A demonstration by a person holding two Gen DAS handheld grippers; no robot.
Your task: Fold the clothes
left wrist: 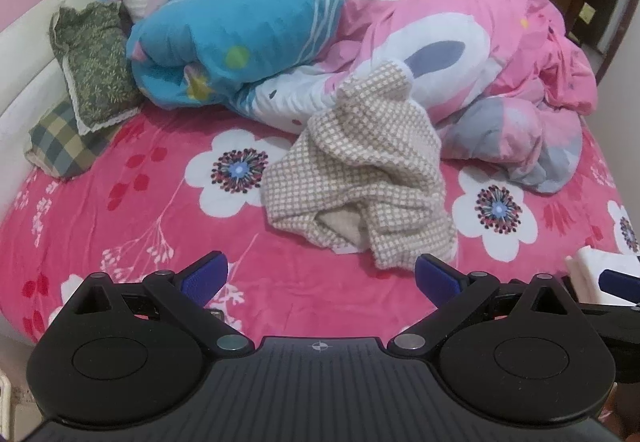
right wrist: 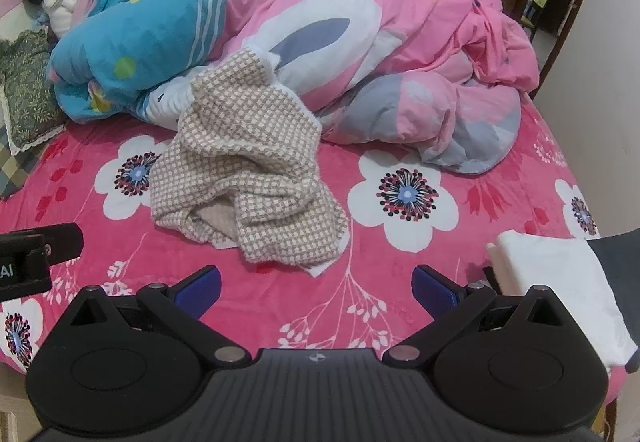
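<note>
Pink flowered bedsheet (left wrist: 160, 242) bears a crumpled checked garment (left wrist: 360, 170); both grippers' jaws gape wide, holding nothing.

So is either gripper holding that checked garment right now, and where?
Nothing is held. The left gripper and right gripper are open above the bedsheet; the checked garment lies untouched.

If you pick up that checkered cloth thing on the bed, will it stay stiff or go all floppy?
Probably floppy: the checkered garment lies crumpled in soft folds. It likely sags and unfolds when lifted by one edge.
</note>
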